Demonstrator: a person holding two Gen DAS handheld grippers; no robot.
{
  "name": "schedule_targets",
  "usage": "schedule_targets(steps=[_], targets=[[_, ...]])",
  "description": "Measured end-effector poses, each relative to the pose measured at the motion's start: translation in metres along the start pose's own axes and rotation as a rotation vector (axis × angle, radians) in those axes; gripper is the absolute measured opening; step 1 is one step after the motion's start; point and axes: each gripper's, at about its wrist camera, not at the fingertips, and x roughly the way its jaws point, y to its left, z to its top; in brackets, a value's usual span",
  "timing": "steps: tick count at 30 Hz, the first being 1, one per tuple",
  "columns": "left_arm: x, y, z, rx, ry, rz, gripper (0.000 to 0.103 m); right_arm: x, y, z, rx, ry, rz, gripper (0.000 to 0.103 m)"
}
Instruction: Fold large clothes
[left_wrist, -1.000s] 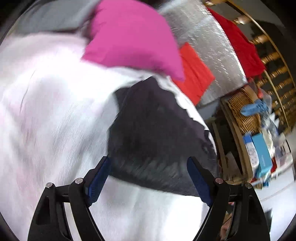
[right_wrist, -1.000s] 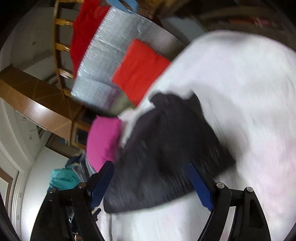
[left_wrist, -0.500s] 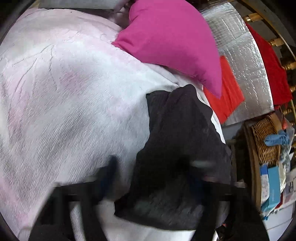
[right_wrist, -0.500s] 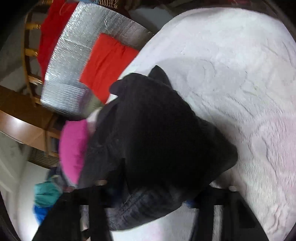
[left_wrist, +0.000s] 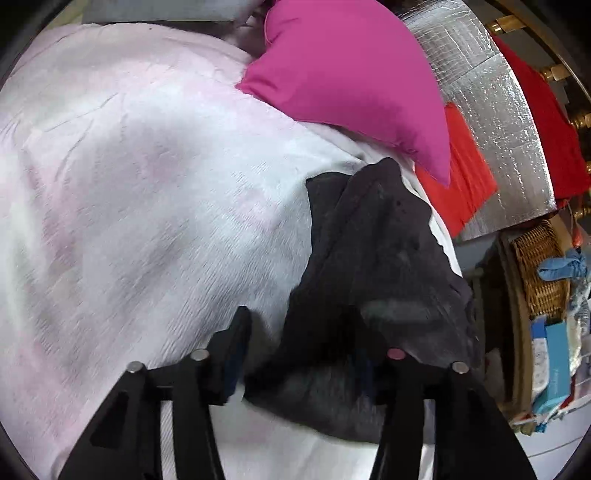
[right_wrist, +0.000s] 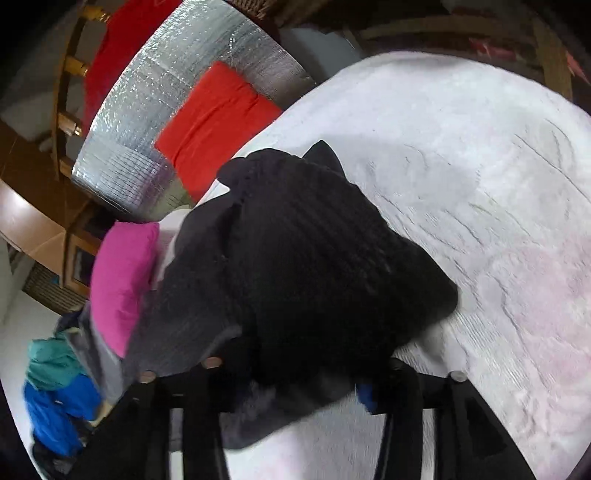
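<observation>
A dark grey-black garment (left_wrist: 376, 280) lies bunched near the edge of a bed with a white and pale pink cover (left_wrist: 147, 206). My left gripper (left_wrist: 299, 354) is low over the garment's near edge, its fingers still well apart with cloth between them. In the right wrist view the same garment (right_wrist: 306, 266) rises in a heap. My right gripper (right_wrist: 295, 376) is pushed into its near edge and cloth covers both fingertips, so its state is unclear.
A magenta pillow (left_wrist: 354, 74) lies beyond the garment. A red cloth (left_wrist: 461, 177) and a silver foil mat (left_wrist: 491, 96) lie past the bed edge. A wicker basket (left_wrist: 543, 266) and boxes stand at right. Blue and teal clothes (right_wrist: 55, 384) lie on the floor.
Both grippers have dropped down and forward onto the garment. Their fingers have closed in from wide open, and the garment has been bunched up into a heap.
</observation>
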Motion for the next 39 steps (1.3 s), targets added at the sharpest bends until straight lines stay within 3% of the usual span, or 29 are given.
schedule_targets(steps=[3,7,11,15,21,23,24,25,26,27,31,33,35,39], targets=[[-0.027,0.005,-0.013,0.004,0.001,-0.013,0.073,-0.023,0.000,0.002,-0.039,-0.002,0.015,0.066],[-0.044,0.009,-0.037,-0.013,0.011,-0.083,0.079,-0.050,-0.012,0.012,-0.076,-0.100,-0.028,0.072],[-0.028,0.013,-0.050,-0.111,0.084,-0.115,0.083,-0.056,-0.026,0.035,-0.020,-0.141,0.016,0.075],[-0.003,0.009,-0.051,-0.161,0.099,-0.117,0.083,-0.022,-0.024,0.057,-0.008,-0.081,0.029,0.079],[0.014,0.006,-0.037,-0.254,0.033,-0.149,0.084,0.034,-0.041,0.060,0.068,0.058,0.051,0.079],[0.015,0.004,-0.032,-0.274,0.017,-0.159,0.083,0.046,-0.034,0.054,0.045,0.071,0.038,0.067],[0.014,0.002,-0.031,-0.268,0.006,-0.166,0.081,0.043,-0.027,0.049,0.004,0.056,0.020,0.050],[0.011,-0.002,-0.028,-0.249,-0.011,-0.163,0.075,0.041,-0.019,0.048,-0.022,0.042,0.010,0.042],[0.007,-0.008,-0.024,-0.212,-0.027,-0.136,0.060,0.035,-0.011,0.048,-0.053,0.026,-0.001,0.037],[0.003,-0.012,-0.021,-0.182,-0.035,-0.118,0.053,0.026,-0.002,0.049,-0.093,0.010,-0.003,0.034],[-0.011,-0.025,-0.013,-0.090,-0.088,-0.110,0.053,0.003,0.020,0.041,-0.177,-0.067,0.011,0.033],[-0.001,-0.020,-0.013,-0.079,-0.045,-0.061,0.054,0.018,0.011,0.034,-0.165,-0.033,-0.062,0.033],[0.012,-0.004,-0.016,-0.129,0.013,-0.034,0.058,0.029,-0.003,0.028,-0.117,0.014,-0.100,0.040],[-0.002,0.009,-0.014,-0.156,0.032,-0.090,0.061,-0.002,-0.013,0.025,-0.032,-0.013,-0.015,0.068]])
